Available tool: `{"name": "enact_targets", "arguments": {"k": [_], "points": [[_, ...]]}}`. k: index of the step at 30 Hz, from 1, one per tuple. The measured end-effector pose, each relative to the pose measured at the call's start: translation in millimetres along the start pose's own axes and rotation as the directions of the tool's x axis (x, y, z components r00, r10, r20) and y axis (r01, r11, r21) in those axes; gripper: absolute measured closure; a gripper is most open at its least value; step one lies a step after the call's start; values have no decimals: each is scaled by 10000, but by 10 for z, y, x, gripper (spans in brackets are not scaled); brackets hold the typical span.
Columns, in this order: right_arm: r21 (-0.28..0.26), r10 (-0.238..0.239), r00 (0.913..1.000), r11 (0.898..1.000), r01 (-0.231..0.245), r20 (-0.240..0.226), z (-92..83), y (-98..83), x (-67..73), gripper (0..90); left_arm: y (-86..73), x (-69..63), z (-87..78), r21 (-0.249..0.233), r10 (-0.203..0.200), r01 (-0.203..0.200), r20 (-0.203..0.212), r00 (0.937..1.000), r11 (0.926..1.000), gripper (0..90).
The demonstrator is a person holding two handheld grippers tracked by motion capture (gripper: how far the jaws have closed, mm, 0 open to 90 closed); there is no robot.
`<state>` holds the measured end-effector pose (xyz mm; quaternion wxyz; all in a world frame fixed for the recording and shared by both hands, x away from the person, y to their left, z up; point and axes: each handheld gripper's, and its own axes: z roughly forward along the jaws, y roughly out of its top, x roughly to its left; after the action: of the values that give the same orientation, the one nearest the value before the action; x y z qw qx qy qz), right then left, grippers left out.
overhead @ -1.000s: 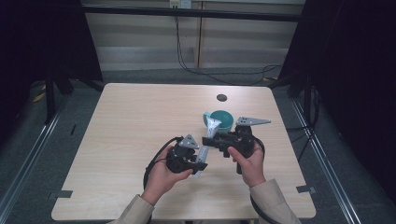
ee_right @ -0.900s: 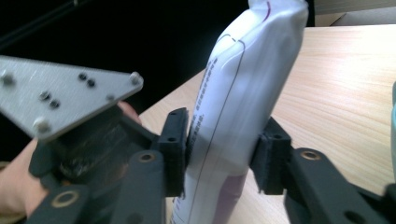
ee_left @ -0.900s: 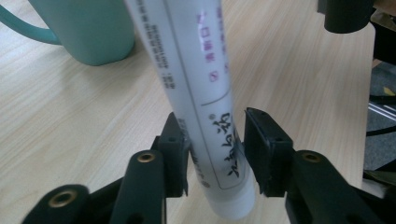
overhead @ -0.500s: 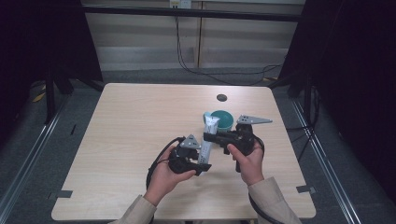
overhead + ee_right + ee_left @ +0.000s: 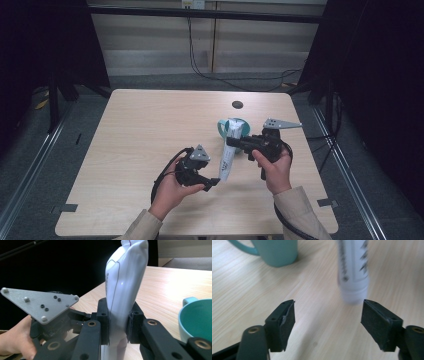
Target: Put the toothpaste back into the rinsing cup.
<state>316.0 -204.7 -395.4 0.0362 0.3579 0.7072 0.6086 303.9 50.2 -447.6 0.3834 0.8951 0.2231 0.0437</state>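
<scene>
White tube (image 5: 123, 297) clamped between right jaws, clear of left jaws

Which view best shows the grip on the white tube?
The right gripper view: the right gripper pinches the white tube between both pads. The high view shows it small; the left gripper view shows its blurred cap end.

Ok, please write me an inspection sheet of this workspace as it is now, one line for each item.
Surface: light wooden table, small dark round hole near far edge.
Job's things: white soft plastic tube, slanted; teal ceramic mug behind it.
Clutter: nothing seen.
Grippers: right gripper shut on the tube; left gripper, jaws just opening, apart from the tube's lower end.
Cables: black cable at left gripper; wall cables.
Surroundings: dark curtains, grey floor.
</scene>
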Motion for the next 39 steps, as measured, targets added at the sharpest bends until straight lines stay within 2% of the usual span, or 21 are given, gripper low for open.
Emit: {"name": "enact_targets", "arguments": {"k": [10, 12, 13, 18, 23, 24, 28, 30, 31, 37, 39], "points": [[-1, -340, 9989, 9994, 341, 320, -94, 52, -35, 758, -246, 134, 21, 473, -362, 366, -90, 9993, 9982, 236], [-25, -395, 9984, 9992, 397, 405, -106, 65, -40, 758, -276, 130, 26, 414, -500, 502, -73, 9987, 9979, 235], [-19, -429, 9982, 9991, 430, 428, -110, 71, -44, 758, -288, 145, 18, 515, -298, 303, -99, 9995, 9982, 234], [-51, -463, 9976, 9989, 466, 516, -118, 91, -65, 758, -366, 179, 45, 509, -515, 521, -136, 9986, 9973, 224], [-86, -540, 9966, 9985, 547, 627, -140, 126, -82, 758, -441, 206, 51, 507, -485, 497, -243, 9985, 9975, 219], [-81, -548, 9966, 9984, 554, 622, -143, 133, -86, 758, -451, 208, 58, 580, -321, 338, -295, 9990, 9977, 218], [-135, -584, 9959, 9981, 594, 698, -155, 154, -96, 758, -467, 208, 71, 480, -308, 322, -290, 9991, 9983, 211], [-203, -581, 9958, 9980, 597, 712, -166, 169, -104, 758, -481, 225, 77, 504, -17, 32, -310, 9995, 9987, 200], [-223, -594, 9955, 9979, 612, 745, -170, 181, -112, 758, -491, 220, 90, 373, -142, 153, -299, 9995, 9992, 190], [-264, -680, 9939, 9972, 705, 867, -189, 239, -130, 757, -543, 231, 144, 622, -134, 153, -315, 9994, 9979, 185], [-249, -722, 9934, 9969, 747, 890, -194, 255, -134, 758, -554, 232, 146, 531, -195, 211, -308, 9993, 9984, 183]]}}
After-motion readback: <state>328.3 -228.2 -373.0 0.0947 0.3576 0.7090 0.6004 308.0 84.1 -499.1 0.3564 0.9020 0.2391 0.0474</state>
